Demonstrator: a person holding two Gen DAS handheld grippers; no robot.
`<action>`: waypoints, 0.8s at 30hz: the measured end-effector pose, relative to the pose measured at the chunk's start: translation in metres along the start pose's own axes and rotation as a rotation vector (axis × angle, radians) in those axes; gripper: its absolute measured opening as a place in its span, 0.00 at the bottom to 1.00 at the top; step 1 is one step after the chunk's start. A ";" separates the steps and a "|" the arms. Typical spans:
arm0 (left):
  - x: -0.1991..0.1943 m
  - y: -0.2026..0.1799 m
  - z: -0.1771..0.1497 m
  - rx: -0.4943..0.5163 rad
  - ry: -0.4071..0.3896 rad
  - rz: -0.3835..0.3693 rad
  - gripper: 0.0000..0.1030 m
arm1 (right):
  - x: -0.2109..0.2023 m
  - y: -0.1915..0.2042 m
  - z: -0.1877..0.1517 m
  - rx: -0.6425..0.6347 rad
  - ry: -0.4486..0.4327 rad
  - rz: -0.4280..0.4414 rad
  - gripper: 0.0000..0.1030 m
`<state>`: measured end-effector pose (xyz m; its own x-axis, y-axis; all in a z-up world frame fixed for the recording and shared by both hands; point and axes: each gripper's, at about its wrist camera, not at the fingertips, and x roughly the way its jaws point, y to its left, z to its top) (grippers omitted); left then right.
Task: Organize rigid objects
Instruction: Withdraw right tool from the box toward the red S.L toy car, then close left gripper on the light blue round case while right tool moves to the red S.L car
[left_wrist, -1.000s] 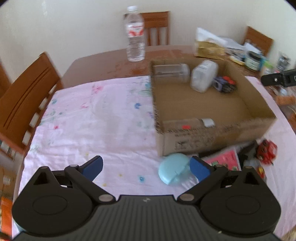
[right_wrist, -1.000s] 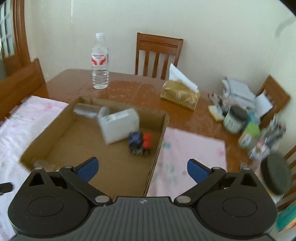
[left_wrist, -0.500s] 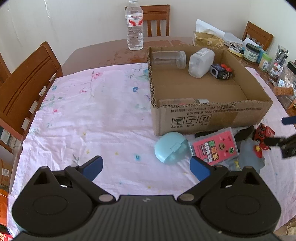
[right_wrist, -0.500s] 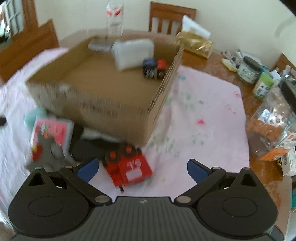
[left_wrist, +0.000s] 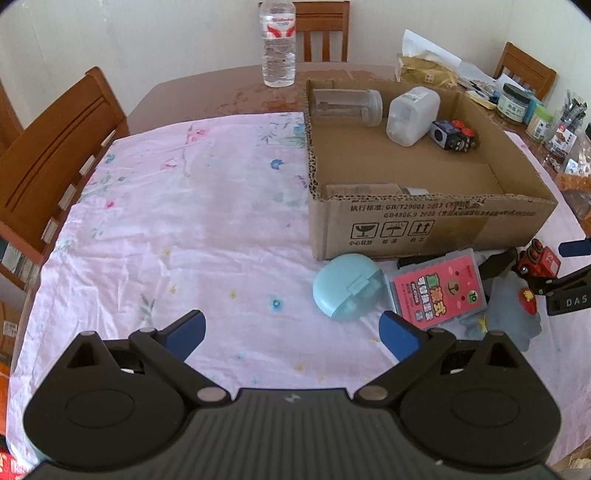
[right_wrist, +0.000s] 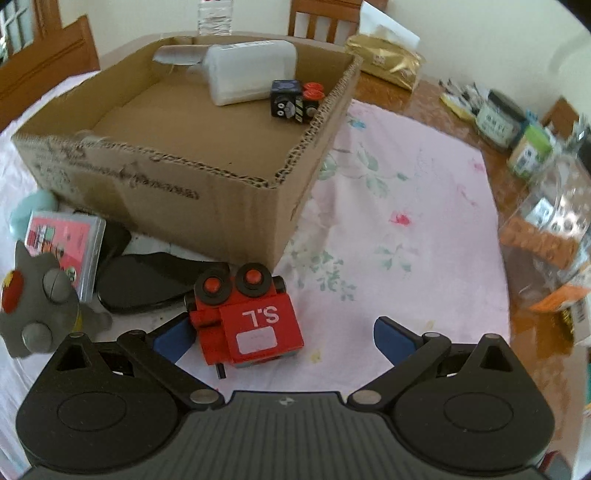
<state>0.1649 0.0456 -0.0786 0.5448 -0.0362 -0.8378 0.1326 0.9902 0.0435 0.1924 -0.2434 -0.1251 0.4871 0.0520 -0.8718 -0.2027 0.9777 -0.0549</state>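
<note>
A cardboard box (left_wrist: 436, 225) (right_wrist: 207, 206) holds a clear jar (left_wrist: 345, 107), a white container (left_wrist: 412, 114) (right_wrist: 251, 70) and a dark toy block (left_wrist: 452, 133) (right_wrist: 295, 99). In front of it lie a light blue case (left_wrist: 347, 291), a pink card box (left_wrist: 439, 291) (right_wrist: 62, 243), a grey plush toy (left_wrist: 513, 317) (right_wrist: 37, 306), a black flat object (right_wrist: 147, 284) and a red toy truck (left_wrist: 539, 258) (right_wrist: 247, 317). My right gripper (right_wrist: 282, 336) is open, and the truck sits between its fingers against the left one. My left gripper (left_wrist: 291, 330) is open over the cloth, near the blue case.
A water bottle (left_wrist: 277, 44) stands behind the box. A gold tissue pack (left_wrist: 428, 72) (right_wrist: 388, 61), jars (left_wrist: 511, 103) and clear bags (right_wrist: 554, 229) crowd the right side. Wooden chairs (left_wrist: 55, 147) stand at the left and far edges. The pink floral cloth (left_wrist: 184, 221) stretches left of the box.
My right gripper swung from over the box down to the red truck, which now lies between its fingers. My left gripper pulled back a little, staying open.
</note>
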 end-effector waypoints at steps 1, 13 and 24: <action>0.004 -0.001 0.001 0.016 -0.002 -0.011 0.97 | 0.001 -0.002 0.000 0.010 0.001 0.010 1.00; 0.042 -0.014 0.000 0.299 -0.012 -0.102 0.82 | 0.003 -0.005 -0.002 0.045 -0.003 0.027 1.00; 0.055 -0.018 0.009 0.420 -0.031 -0.216 0.69 | 0.001 -0.005 -0.005 0.065 -0.008 0.016 1.00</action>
<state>0.2002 0.0250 -0.1207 0.4914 -0.2458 -0.8355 0.5656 0.8196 0.0915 0.1897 -0.2490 -0.1285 0.4911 0.0689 -0.8684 -0.1545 0.9879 -0.0090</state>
